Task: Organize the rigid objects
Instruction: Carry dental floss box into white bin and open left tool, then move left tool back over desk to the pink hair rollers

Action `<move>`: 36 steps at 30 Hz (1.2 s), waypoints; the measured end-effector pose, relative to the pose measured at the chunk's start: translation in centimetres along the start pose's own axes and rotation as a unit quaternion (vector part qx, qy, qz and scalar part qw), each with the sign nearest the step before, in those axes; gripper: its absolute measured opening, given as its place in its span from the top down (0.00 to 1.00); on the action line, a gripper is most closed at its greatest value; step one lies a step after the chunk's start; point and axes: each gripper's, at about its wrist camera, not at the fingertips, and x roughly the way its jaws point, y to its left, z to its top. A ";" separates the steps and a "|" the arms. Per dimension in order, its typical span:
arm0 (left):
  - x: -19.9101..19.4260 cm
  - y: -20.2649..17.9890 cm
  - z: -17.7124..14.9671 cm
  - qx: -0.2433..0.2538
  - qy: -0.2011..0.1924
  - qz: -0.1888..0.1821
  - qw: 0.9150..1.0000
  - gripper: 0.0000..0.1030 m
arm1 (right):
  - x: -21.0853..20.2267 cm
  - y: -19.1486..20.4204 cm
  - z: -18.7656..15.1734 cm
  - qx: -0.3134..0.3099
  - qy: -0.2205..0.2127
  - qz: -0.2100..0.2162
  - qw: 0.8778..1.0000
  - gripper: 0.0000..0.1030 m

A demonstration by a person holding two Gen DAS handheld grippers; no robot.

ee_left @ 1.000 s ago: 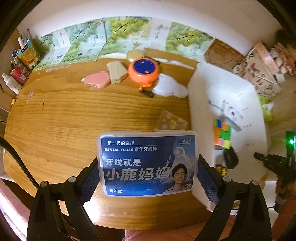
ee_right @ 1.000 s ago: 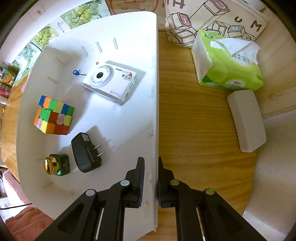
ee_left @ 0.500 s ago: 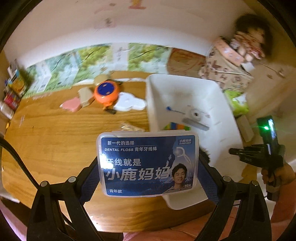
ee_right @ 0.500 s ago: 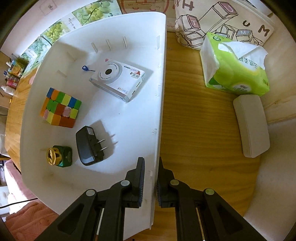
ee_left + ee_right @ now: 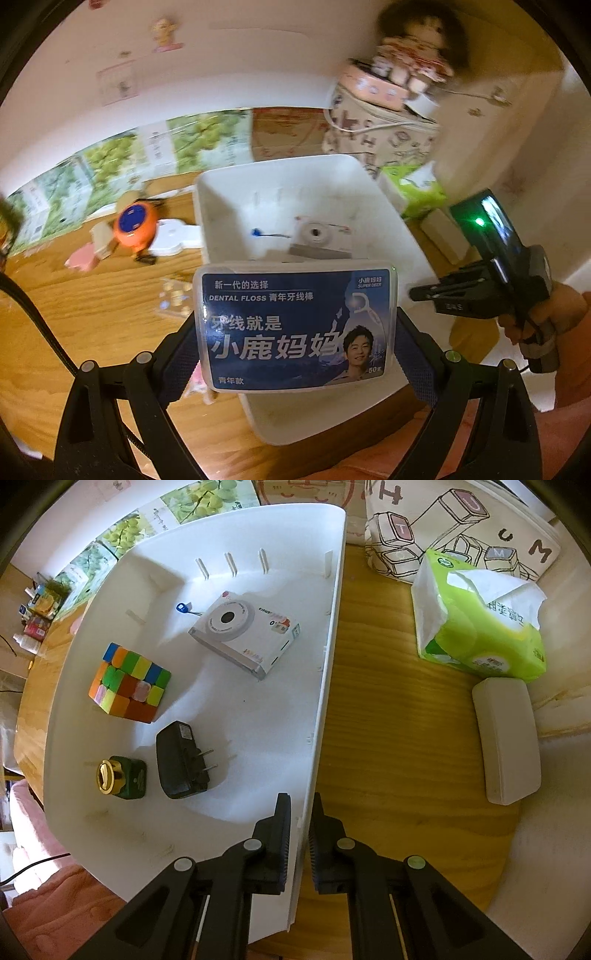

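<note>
My left gripper (image 5: 295, 328) is shut on a clear dental floss box (image 5: 295, 325) with a blue label, held in the air over the near part of the white bin (image 5: 229, 184). My right gripper (image 5: 299, 812) is shut on the bin's right wall (image 5: 328, 657); it also shows in the left wrist view (image 5: 417, 293). Inside the bin lie a white toy camera (image 5: 243, 631), a colour cube (image 5: 129, 683), a black plug adapter (image 5: 181, 760) and a green bottle with a gold cap (image 5: 118, 775).
On the wooden table left of the bin are an orange round reel (image 5: 135, 225), a white flat piece (image 5: 173, 242), a pink piece (image 5: 79, 260) and a clear packet (image 5: 173, 299). Right of the bin are a green tissue pack (image 5: 476, 627), a white case (image 5: 506, 738) and a printed bag (image 5: 443, 528).
My left gripper has carried the floss box to the right, from above the table to above the bin. My right gripper stays shut on the bin's wall.
</note>
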 end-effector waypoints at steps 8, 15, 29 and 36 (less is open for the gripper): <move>1.7 -2.9 -0.6 0.050 -0.019 -0.012 0.999 0.08 | 0.4 0.5 0.0 -0.012 0.003 -0.003 1.000 0.91; 3.1 -3.8 -0.7 0.055 -0.025 -0.027 0.998 0.08 | 0.8 1.0 0.3 -0.022 0.010 -0.006 1.000 0.91; 4.4 -4.4 -0.5 0.063 -0.012 -0.015 0.998 0.04 | 2.0 1.9 1.2 -0.021 0.016 -0.011 1.000 0.91; 3.8 -4.7 -0.5 0.075 -0.025 -0.021 0.997 0.01 | 1.7 1.7 0.9 -0.018 0.015 -0.014 1.000 0.91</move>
